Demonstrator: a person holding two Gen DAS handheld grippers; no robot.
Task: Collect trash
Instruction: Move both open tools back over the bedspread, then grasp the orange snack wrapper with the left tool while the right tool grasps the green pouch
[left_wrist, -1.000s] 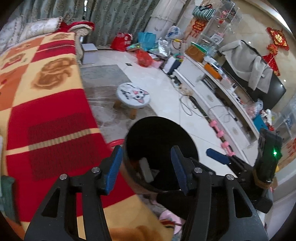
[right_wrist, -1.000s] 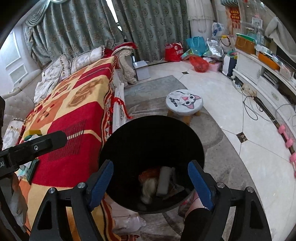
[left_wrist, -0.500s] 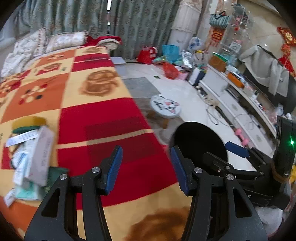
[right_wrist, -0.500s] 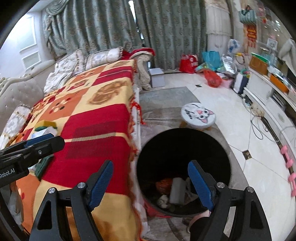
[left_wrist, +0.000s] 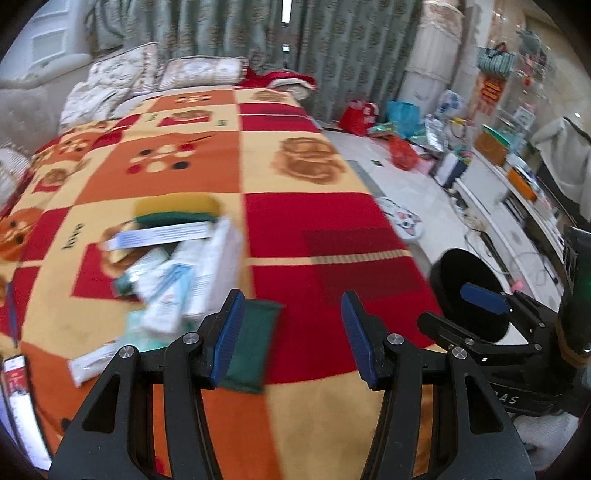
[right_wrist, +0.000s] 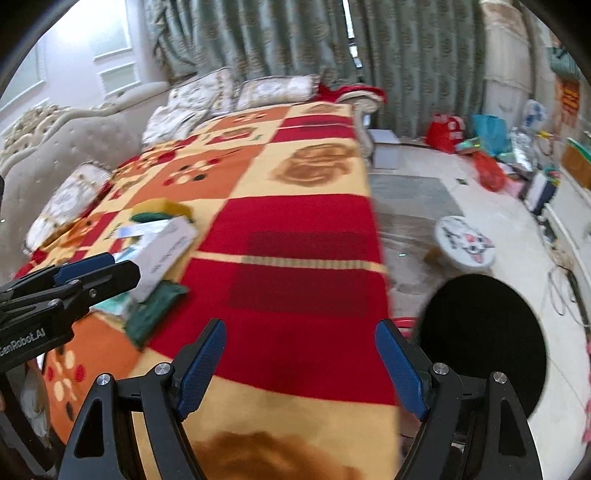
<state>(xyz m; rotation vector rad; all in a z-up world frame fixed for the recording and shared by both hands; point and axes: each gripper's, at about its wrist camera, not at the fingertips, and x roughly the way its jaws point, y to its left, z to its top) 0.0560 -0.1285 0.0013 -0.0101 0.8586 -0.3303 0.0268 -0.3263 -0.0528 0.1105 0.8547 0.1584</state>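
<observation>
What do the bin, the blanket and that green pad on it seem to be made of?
The bin looks like smooth black plastic: an even, matte, round rim, though its inside is too dark to judge. The blanket seems a soft woven or fleece textile, with printed checks and no shine. The green pad looks like coarse fibre, perhaps a scouring cloth; blur leaves that open.
</observation>
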